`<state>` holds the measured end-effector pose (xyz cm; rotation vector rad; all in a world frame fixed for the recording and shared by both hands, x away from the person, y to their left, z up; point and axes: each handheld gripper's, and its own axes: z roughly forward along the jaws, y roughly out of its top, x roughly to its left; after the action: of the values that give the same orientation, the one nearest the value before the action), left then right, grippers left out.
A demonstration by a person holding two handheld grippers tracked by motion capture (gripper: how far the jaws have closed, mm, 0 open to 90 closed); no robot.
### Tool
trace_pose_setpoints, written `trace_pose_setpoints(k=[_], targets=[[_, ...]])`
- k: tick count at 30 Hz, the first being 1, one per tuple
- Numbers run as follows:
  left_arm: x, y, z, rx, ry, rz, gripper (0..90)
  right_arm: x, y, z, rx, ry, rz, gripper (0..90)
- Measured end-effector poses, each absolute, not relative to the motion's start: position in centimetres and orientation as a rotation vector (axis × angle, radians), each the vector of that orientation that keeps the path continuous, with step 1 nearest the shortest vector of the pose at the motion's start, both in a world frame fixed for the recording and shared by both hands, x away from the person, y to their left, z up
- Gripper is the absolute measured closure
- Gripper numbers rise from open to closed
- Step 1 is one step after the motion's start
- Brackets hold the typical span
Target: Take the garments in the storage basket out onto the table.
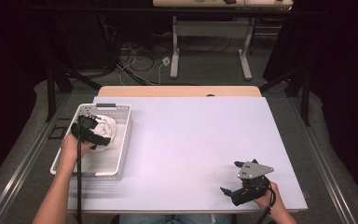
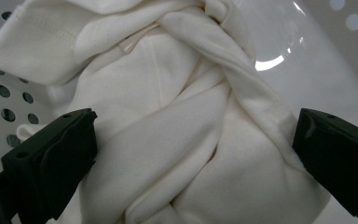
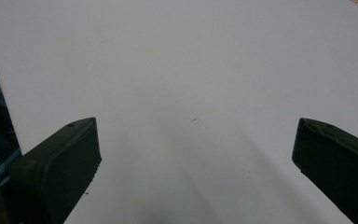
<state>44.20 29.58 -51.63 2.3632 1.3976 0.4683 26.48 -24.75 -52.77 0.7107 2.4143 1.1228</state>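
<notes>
No text, label, brand, number or sign can be read in any of the views.

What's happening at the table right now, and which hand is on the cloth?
A person works with a hand-held gripper in each hand. The left hand-held gripper reaches into the white perforated plastic basket at the table's left, its jaws spread wide on either side of the crumpled white fabric garment but not closed on it. The right hand-held gripper rests open near the front right of the pale lavender tabletop, holding nothing. The garment is not yet lifted out.
</notes>
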Motion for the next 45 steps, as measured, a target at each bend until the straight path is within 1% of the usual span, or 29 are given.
trace_pose_setpoints(k=[8, 18, 22, 26, 32, 38, 41, 45], targets=[[44.5, 29.4, -52.2, 2.403, 1.438, 0.452, 0.0, 26.5, -24.8, -52.8, 0.715, 2.418, 1.126, 0.7], [44.8, 28.9, -53.0, 2.463, 1.466, 0.464, 0.1, 26.5, -24.7, -52.8, 0.711, 2.419, 1.125, 0.7], [44.9, 28.9, -53.1, 2.488, 1.463, 0.466, 2.8, 26.6, -24.8, -52.8, 0.711, 2.420, 1.133, 0.6], [44.8, 28.7, -53.2, 2.494, 1.450, 0.478, 9.6, 26.5, -24.8, -52.8, 0.714, 2.417, 1.125, 0.6], [44.6, 28.4, -53.1, 2.500, 1.437, 0.523, 22.4, 26.5, -24.7, -52.8, 0.709, 2.412, 1.121, 0.6], [44.6, 28.4, -53.1, 2.505, 1.411, 0.554, 40.2, 26.5, -24.7, -52.8, 0.714, 2.411, 1.122, 0.6], [44.6, 28.3, -53.1, 2.506, 1.398, 0.568, 46.5, 26.4, -24.7, -52.8, 0.713, 2.409, 1.123, 0.6], [44.4, 28.2, -52.8, 2.521, 1.372, 0.568, 52.0, 26.4, -24.8, -52.7, 0.718, 2.404, 1.126, 0.6]])
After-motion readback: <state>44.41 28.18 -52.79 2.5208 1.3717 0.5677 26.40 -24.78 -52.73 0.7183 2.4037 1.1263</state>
